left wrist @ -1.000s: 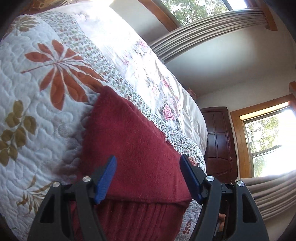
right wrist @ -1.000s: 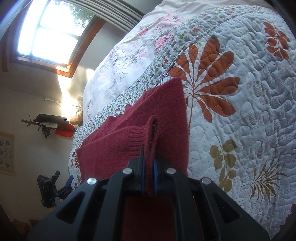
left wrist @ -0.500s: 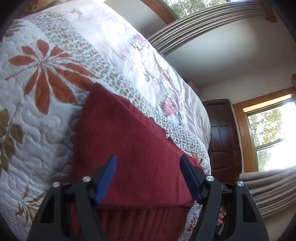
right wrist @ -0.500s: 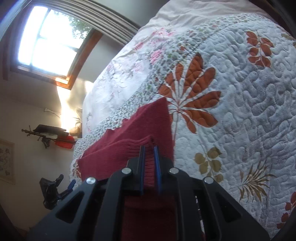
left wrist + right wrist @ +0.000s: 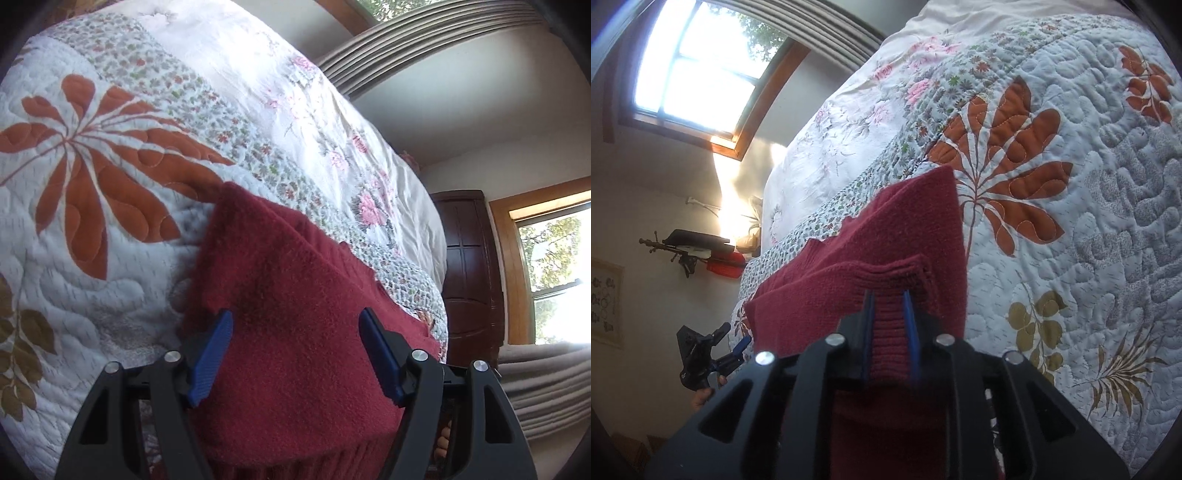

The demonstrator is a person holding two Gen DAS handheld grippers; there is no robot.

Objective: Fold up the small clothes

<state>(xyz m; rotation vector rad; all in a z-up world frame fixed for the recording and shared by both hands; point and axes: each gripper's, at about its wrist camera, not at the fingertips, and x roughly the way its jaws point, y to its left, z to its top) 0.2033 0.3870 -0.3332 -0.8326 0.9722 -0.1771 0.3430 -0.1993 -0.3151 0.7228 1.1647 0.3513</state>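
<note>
A dark red knitted sweater [image 5: 280, 258] lies folded on the quilted bed cover [image 5: 92, 184]. My left gripper [image 5: 294, 317] hovers open over it, one blue pad on each side of the fold, holding nothing. In the right wrist view the sweater [image 5: 908, 221] comes to a point on the quilt [image 5: 1071, 184]. The right gripper [image 5: 887, 295] has its blue pads slightly parted, and the ribbed hem [image 5: 890, 325] lies loose between them on top of the folded body. The left gripper [image 5: 737, 341] shows small at the lower left, held by a hand.
The bed runs on under a white flowered sheet [image 5: 295, 92]. A dark wooden door [image 5: 469, 266] and a bright window [image 5: 554, 258] stand past the bed's end. In the right wrist view, a window [image 5: 698, 66] and a wall rack [image 5: 690, 247] are on the far wall.
The right gripper carried the ribbed hem forward and down onto the sweater's body, and its pads have spread apart step by step. The left gripper stayed open and shifted slightly over the fold.
</note>
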